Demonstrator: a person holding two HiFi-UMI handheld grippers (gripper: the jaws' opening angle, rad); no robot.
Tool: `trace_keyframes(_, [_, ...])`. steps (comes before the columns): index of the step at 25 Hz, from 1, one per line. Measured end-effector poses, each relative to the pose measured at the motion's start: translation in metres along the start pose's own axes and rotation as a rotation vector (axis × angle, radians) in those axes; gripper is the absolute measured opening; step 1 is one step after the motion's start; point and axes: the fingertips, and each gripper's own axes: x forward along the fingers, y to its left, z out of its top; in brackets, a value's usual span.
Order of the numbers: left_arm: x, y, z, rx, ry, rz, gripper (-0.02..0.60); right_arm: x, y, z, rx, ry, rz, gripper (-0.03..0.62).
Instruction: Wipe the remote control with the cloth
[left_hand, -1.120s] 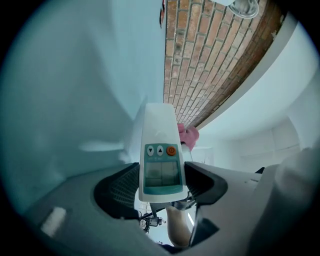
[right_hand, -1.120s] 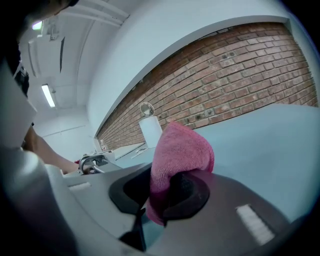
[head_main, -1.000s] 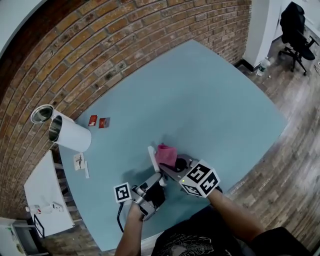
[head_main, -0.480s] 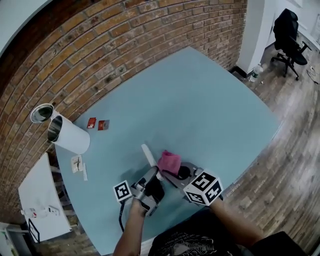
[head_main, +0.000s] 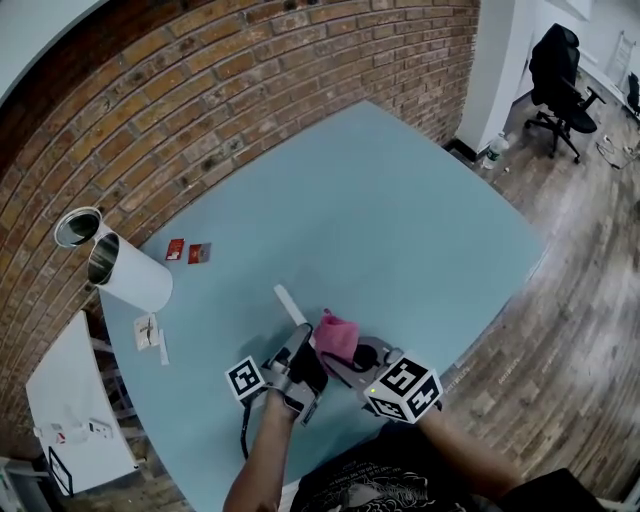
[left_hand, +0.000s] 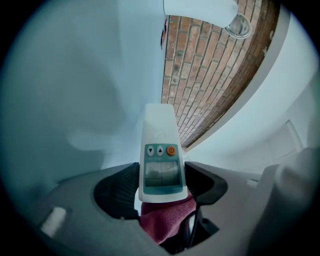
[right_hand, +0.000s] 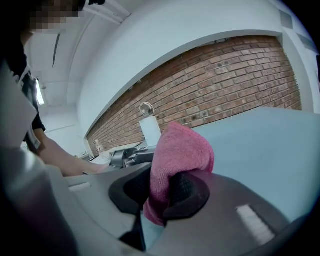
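Head view looks down on a pale blue table (head_main: 420, 220) set against a brick wall (head_main: 250, 90), with both grippers close together at the table's near edge. The left gripper (head_main: 298, 342) is clamped on the remote control (head_main: 288, 304). It holds the remote by its near end, so the white body sticks out past the jaws over the tabletop. In the left gripper view, the left gripper (left_hand: 161, 186) has one dark pad against each long side of the remote control (left_hand: 161, 150). The remote's small screen lies between the pads, and two arrow keys and an orange button sit just beyond them. The right gripper (head_main: 345, 350) is closed on a bunched pink cloth (head_main: 338, 334), which sits right beside the remote's held end. In the left gripper view the cloth (left_hand: 161, 220) shows directly under that end and appears to touch it. The right gripper view shows the right gripper (right_hand: 162, 192) pinching a fold of the cloth (right_hand: 181, 152), with the rest bulging up above the pads. Well beyond the remote's far tip, towards the wall, stands a white cylinder (head_main: 128, 272) with a metal can (head_main: 78, 227) beside it. Two small red cards (head_main: 187, 251) lie between the cylinder and the remote.
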Motion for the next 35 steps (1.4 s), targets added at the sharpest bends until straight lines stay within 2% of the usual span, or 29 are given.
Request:
trace_keyframes(6, [0.001,-0.001,-0.002,0.005,0.005,0.008,0.282,0.002,0.009,0.0,-0.01,0.0,-0.006,0.063])
trace_keyframes(9, [-0.005,0.003,-0.003,0.082,0.059,0.077,0.282,0.0,0.009,-0.001,-0.002,-0.006,-0.01,0.063])
trace_keyframes(14, [-0.018,0.015,-0.006,0.313,0.221,0.277,0.282,-0.005,-0.006,-0.001,0.029,-0.019,-0.038,0.063])
trace_keyframes(19, [-0.034,0.028,-0.011,0.505,0.415,0.469,0.282,-0.011,-0.02,0.003,0.048,-0.032,-0.047,0.063])
trace_keyframes(24, [-0.052,0.033,-0.007,0.761,0.627,0.664,0.282,-0.013,-0.028,0.005,0.055,-0.036,-0.019,0.063])
trace_keyframes(28, [-0.067,0.037,0.002,1.0,0.843,0.821,0.282,-0.011,-0.034,0.005,0.057,-0.029,0.017,0.063])
trace_keyframes(31, [-0.072,0.038,0.009,1.141,0.968,0.881,0.284,-0.01,-0.038,0.005,0.059,-0.024,0.042,0.063])
trace_keyframes(35, [-0.072,0.04,0.014,1.315,1.087,0.925,0.285,-0.01,-0.046,0.008,0.058,-0.022,0.077,0.063])
